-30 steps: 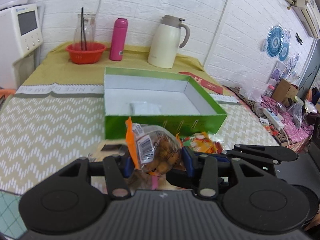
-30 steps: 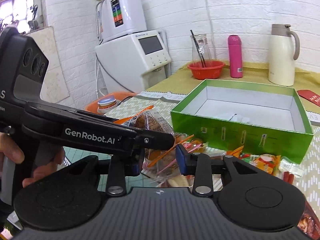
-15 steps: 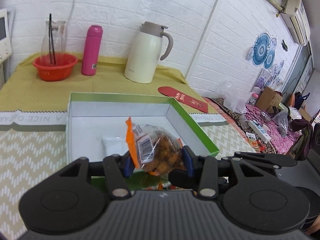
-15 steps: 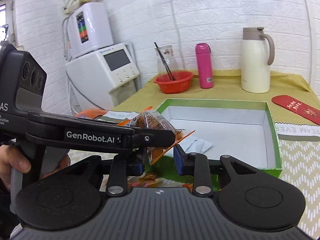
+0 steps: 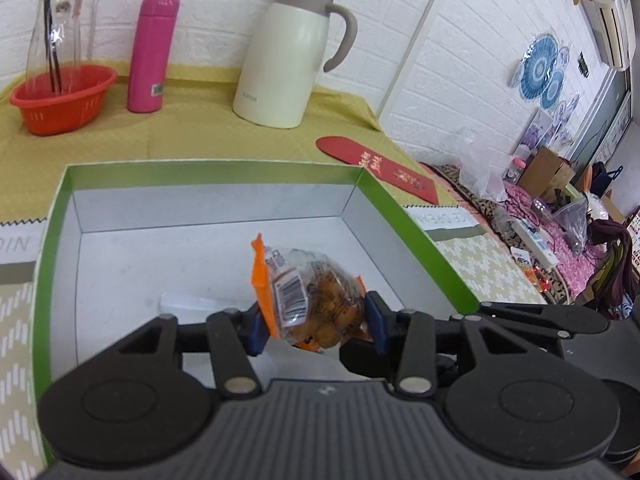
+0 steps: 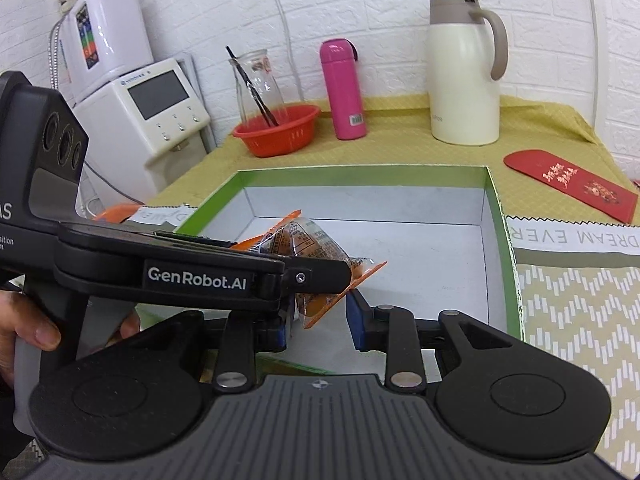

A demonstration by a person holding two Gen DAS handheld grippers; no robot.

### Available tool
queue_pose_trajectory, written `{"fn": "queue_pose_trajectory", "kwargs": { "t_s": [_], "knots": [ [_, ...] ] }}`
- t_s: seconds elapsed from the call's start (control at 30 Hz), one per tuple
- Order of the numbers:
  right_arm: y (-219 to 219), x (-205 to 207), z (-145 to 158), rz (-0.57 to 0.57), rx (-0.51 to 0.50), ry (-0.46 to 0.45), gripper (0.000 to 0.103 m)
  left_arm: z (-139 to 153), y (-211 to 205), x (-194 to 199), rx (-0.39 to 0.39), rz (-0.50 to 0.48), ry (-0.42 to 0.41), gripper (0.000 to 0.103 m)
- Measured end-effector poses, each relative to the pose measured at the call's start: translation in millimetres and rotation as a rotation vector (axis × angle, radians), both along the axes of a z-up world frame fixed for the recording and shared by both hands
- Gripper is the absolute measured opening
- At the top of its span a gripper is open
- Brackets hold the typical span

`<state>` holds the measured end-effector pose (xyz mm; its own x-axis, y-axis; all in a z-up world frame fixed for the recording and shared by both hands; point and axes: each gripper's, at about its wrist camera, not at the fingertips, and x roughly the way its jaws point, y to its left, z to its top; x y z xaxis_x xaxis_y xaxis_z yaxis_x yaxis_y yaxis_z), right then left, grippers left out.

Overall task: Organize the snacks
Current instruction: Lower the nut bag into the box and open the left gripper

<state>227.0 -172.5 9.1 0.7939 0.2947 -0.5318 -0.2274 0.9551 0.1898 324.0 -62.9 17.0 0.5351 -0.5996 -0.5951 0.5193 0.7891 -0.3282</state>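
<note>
My left gripper is shut on a clear snack packet with orange edges and holds it over the inside of the open green box. A small clear packet lies on the box's white floor, below and left of the held one. In the right wrist view the left gripper crosses from the left with the packet. My right gripper is open and empty just behind it, at the near edge of the box.
At the back stand a red basket with a glass jar, a pink bottle and a cream thermos jug. A red envelope lies right of the box. A white appliance stands at far left.
My left gripper has carried the snack packet up from the table in front of the box, forward over its near wall. The right gripper has followed forward, still open.
</note>
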Motion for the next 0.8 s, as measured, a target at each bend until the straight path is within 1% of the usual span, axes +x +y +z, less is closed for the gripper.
{"fn": "queue_pose_trajectory", "kwargs": {
  "t_s": [0.03, 0.07, 0.1, 0.13, 0.17, 0.2, 0.23, 0.27, 0.33, 0.37, 0.53, 0.7, 0.8],
  "knots": [
    [-1.2, 3.4, -1.8, -0.001, -0.002, 0.005, 0.052, -2.0, -2.3, 3.1, 0.008, 0.0, 0.002, 0.045],
    [-1.6, 6.6, -3.2, 0.002, -0.01, 0.007, 0.053, -3.1, -3.7, 5.9, 0.016, 0.004, 0.003, 0.048],
    [-1.7, 8.8, -4.3, 0.008, -0.02, 0.007, 0.055, -3.7, -4.9, 8.2, 0.024, 0.022, -0.006, 0.056],
    [-1.4, 9.4, -4.8, 0.016, -0.029, 0.001, 0.068, -2.8, -4.6, 8.0, 0.024, 0.045, -0.029, 0.075],
    [-0.7, 9.4, -4.8, 0.026, -0.042, -0.003, 0.08, -0.5, -3.5, 5.7, 0.021, 0.071, -0.068, 0.077],
    [0.0, 8.3, -4.0, 0.026, -0.056, -0.015, 0.103, 2.9, -3.3, 4.0, 0.033, 0.089, -0.104, 0.08],
    [0.3, 5.8, -3.2, 0.018, -0.065, -0.036, 0.103, 5.8, -3.4, 3.7, 0.051, 0.107, -0.116, 0.086],
    [0.0, 2.4, -2.6, 0.011, -0.073, -0.069, 0.103, 8.3, -2.9, 3.6, 0.066, 0.135, -0.118, 0.1],
    [0.2, -3.0, -1.5, 0.016, -0.088, -0.111, 0.103, 14.1, -0.8, 0.5, 0.078, 0.182, -0.15, 0.1],
    [0.4, -4.0, -0.9, 0.023, -0.095, -0.117, 0.103, 16.9, -0.1, -0.2, 0.086, 0.192, -0.162, 0.1],
    [4.0, -12.7, 3.7, 0.022, -0.104, -0.112, 0.103, 28.9, 8.9, -11.5, 0.091, 0.23, -0.176, 0.1],
    [7.2, -34.7, 20.1, 0.031, -0.101, -0.134, 0.103, 49.8, 18.4, -42.1, 0.11, 0.257, -0.26, 0.1],
    [8.2, -57.3, 34.6, 0.036, -0.112, -0.166, 0.103, 65.0, 26.4, -65.8, 0.111, 0.261, -0.284, 0.1]
  ]
}}
